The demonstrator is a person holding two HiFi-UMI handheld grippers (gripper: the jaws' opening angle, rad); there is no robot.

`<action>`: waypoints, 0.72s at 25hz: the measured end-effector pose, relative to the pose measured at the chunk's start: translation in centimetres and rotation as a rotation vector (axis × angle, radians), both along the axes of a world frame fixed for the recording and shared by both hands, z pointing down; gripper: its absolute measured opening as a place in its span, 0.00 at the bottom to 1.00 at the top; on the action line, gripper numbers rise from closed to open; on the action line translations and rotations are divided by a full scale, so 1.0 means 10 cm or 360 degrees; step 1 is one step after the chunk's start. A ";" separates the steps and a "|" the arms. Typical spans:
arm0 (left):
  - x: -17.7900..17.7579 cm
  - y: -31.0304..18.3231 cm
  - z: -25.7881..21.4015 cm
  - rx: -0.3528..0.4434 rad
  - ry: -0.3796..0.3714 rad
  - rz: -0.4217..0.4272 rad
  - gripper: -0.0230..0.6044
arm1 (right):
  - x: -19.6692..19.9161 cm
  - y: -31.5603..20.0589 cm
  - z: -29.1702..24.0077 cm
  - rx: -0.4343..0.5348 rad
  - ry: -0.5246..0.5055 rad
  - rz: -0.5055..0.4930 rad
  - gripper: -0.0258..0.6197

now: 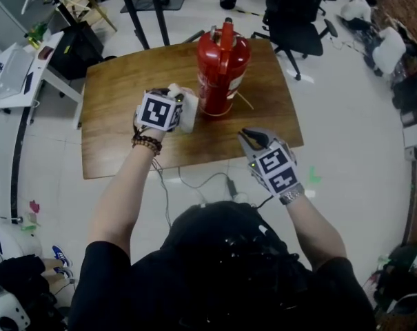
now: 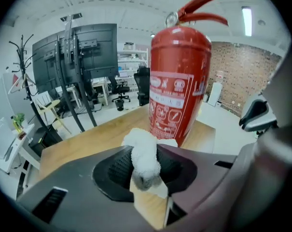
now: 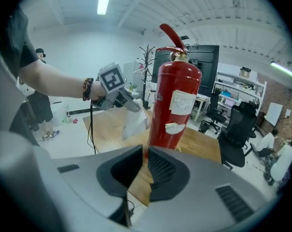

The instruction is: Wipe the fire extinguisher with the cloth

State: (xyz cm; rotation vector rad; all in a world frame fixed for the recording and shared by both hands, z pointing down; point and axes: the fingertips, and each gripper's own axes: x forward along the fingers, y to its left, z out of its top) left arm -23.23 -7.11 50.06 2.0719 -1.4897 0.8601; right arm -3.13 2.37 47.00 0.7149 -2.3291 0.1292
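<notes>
A red fire extinguisher (image 1: 222,64) stands upright on the far part of a wooden table (image 1: 118,143). My left gripper (image 1: 180,105) is just left of the cylinder's lower half, shut on a bunched white cloth (image 1: 188,113). In the left gripper view the cloth (image 2: 145,161) bulges out between the pads, and the extinguisher (image 2: 179,91) rises close behind it. My right gripper (image 1: 249,136) hovers over the table's near right corner, apart from the extinguisher. In the right gripper view (image 3: 146,151) its pads nearly meet with nothing between them; the extinguisher (image 3: 174,105) and cloth (image 3: 135,122) lie ahead.
A black office chair (image 1: 298,19) stands behind the table on the right. A white desk (image 1: 15,71) sits at the left. A cable (image 1: 194,185) trails on the floor by the table's near edge. A thin stick (image 1: 245,101) lies beside the extinguisher's base.
</notes>
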 end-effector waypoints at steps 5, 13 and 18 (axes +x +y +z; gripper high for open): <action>0.18 -0.09 -0.80 0.0201 0.0091 0.0084 0.22 | 0.07 0.03 -0.08 0.0002 -0.0019 0.0032 0.12; 0.03 -0.03 -1.72 0.0378 0.0137 -0.0029 0.22 | 0.05 0.13 -0.22 0.0034 -0.0076 -0.0087 0.12; 0.05 0.04 -2.08 0.0442 0.0174 -0.0108 0.22 | -0.02 0.14 -0.25 0.0037 -0.0081 -0.0165 0.12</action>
